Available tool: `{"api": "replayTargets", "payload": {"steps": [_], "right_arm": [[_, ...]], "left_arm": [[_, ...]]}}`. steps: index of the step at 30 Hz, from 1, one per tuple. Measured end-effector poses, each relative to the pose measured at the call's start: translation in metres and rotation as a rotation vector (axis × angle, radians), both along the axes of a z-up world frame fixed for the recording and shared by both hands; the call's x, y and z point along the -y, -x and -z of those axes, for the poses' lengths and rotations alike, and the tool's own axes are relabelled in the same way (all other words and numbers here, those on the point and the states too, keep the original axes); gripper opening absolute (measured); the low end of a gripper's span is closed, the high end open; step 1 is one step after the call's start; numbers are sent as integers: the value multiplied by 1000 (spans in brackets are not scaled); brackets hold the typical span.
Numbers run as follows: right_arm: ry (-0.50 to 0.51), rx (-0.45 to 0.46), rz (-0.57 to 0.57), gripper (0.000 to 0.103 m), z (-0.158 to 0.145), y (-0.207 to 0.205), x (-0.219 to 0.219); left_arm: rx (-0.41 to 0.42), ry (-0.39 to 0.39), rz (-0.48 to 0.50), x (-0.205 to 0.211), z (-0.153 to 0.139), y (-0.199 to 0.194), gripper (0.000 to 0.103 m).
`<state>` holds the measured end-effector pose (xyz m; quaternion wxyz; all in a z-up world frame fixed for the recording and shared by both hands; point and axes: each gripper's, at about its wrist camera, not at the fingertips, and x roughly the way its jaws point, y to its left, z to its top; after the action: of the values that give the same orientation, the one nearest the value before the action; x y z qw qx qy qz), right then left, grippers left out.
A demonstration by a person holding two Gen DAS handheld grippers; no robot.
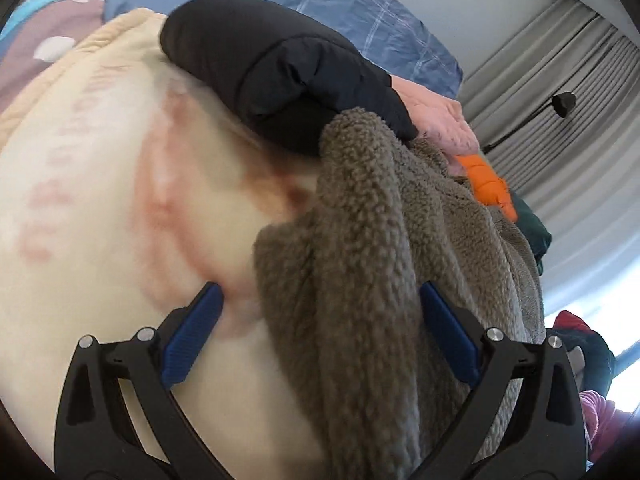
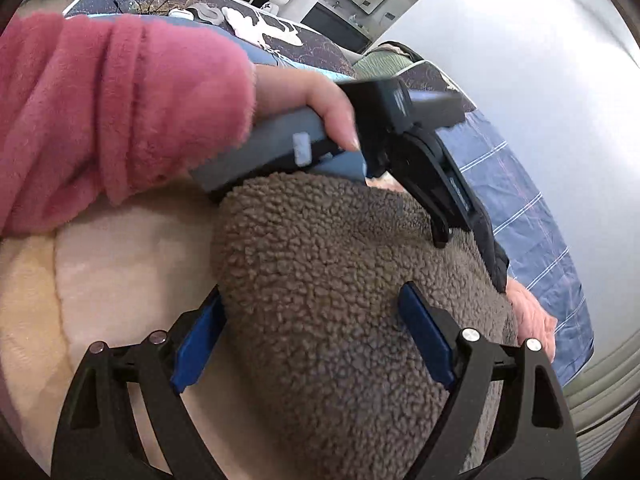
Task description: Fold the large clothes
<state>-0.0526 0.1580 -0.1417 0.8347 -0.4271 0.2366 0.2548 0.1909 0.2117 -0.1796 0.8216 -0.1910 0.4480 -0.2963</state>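
Across the middle of both wrist views a brown fleece garment (image 1: pixel 360 280) is draped over a cream blanket (image 1: pixel 100 200) printed with faint pink marks. At the bottom of the left wrist view the left gripper (image 1: pixel 320 320) is seen with its blue pads (image 1: pixel 192 336) spread wide; a thick fold of the fleece lies between them, nearer the right-hand pad, and no pinch is visible. At the bottom of the right wrist view the right gripper (image 2: pixel 312 328) is likewise held wide apart, the fleece bulging between its jaws without being squeezed. In the upper half of that view the other gripper is seen from outside, gripped by a hand (image 2: pixel 316 104) in a pink fuzzy sleeve (image 2: pixel 120 112). A black padded jacket (image 1: pixel 272 68) is laid above the fleece, with an orange garment (image 1: pixel 488 184) and grey curtains (image 1: pixel 560 92) at the right.
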Motion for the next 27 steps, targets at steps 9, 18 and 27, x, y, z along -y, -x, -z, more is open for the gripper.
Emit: {"api": "replayTargets", "payload": {"steps": [9,18,27], "right_arm": [[-12,51,7,63,15,-17,-20],[-239,30,55,37,-34,-16,9],[-556,68,137,35,-113,-7,81]], "left_arm": [[60,63,-45,-10,10,2,76],[137,91,-32,-2,-20,10,32],[272,64,6,42,-118,20,32]]}}
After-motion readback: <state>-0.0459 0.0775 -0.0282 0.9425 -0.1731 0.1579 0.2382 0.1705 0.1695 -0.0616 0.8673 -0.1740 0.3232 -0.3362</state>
